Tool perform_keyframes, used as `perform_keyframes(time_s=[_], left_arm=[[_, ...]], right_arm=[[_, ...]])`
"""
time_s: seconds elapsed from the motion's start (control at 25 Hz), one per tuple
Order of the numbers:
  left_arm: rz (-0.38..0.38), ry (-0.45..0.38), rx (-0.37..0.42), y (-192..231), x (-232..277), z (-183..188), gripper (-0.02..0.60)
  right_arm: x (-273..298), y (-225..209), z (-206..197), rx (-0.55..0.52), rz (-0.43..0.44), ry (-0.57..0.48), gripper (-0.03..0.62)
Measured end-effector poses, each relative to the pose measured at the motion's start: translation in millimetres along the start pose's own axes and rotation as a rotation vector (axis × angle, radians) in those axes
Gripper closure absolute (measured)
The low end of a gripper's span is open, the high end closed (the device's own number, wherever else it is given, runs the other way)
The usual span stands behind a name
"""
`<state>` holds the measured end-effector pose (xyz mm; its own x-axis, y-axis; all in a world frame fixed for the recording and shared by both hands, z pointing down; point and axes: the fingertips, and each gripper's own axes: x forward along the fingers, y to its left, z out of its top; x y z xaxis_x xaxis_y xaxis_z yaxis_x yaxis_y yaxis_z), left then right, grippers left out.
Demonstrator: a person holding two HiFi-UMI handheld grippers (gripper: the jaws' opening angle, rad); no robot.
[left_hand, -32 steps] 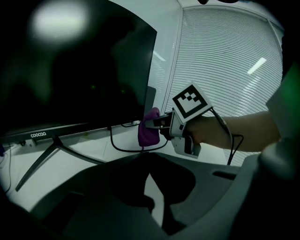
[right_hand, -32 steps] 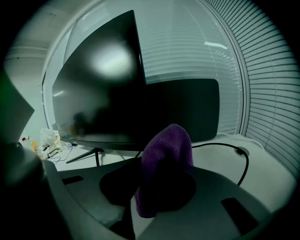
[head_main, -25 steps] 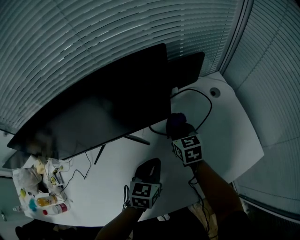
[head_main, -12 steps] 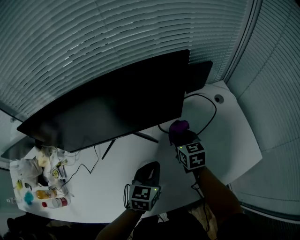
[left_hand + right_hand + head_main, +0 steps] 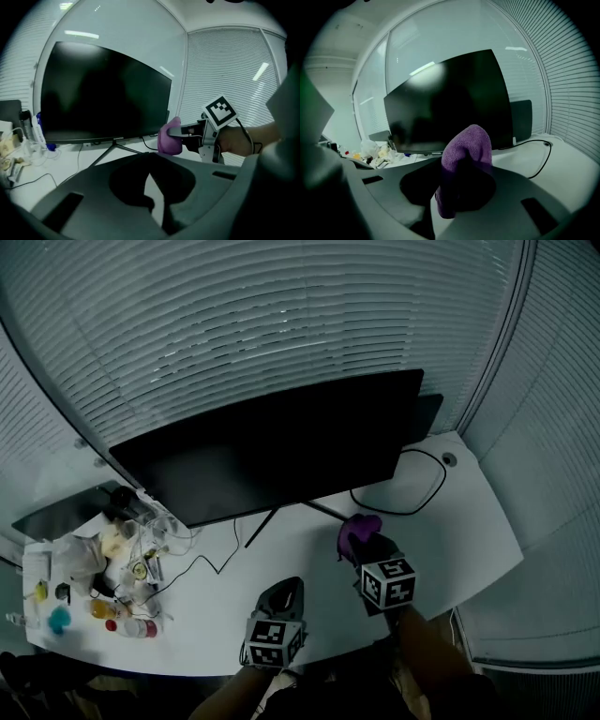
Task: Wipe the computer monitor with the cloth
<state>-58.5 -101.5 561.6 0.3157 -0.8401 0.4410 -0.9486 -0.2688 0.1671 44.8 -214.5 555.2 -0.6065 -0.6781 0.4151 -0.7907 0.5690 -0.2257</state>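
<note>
Right gripper [image 5: 362, 542] grasps the bunched purple microfibre cloth [image 5: 466, 150], lower centre, apart from the wide black computer monitor [image 5: 272, 451]. Left gripper [image 5: 285, 590] is clenched, empty. Wiping judged outstanding.

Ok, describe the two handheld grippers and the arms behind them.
Both are dark grey, wedge-shaped two-jaw tools. The left gripper and the right gripper each carry a white cube printed with black square markers. A thin black cable loops past the right hand. The forearms show no sleeves.
</note>
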Motion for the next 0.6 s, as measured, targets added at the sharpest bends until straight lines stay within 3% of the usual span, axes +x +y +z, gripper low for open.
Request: perform_keyframes(time_s=[0.32, 0.6], left_arm=[[0.083, -0.061, -0.034, 38, -114, -15, 0.575], [0.113, -0.098, -0.085, 57, -199, -45, 0.575]], right_arm=[[-55, 107, -7, 0.04, 0.06, -0.073, 0.514], [-99, 204, -42, 0.007, 0.126, -0.075, 0.514]])
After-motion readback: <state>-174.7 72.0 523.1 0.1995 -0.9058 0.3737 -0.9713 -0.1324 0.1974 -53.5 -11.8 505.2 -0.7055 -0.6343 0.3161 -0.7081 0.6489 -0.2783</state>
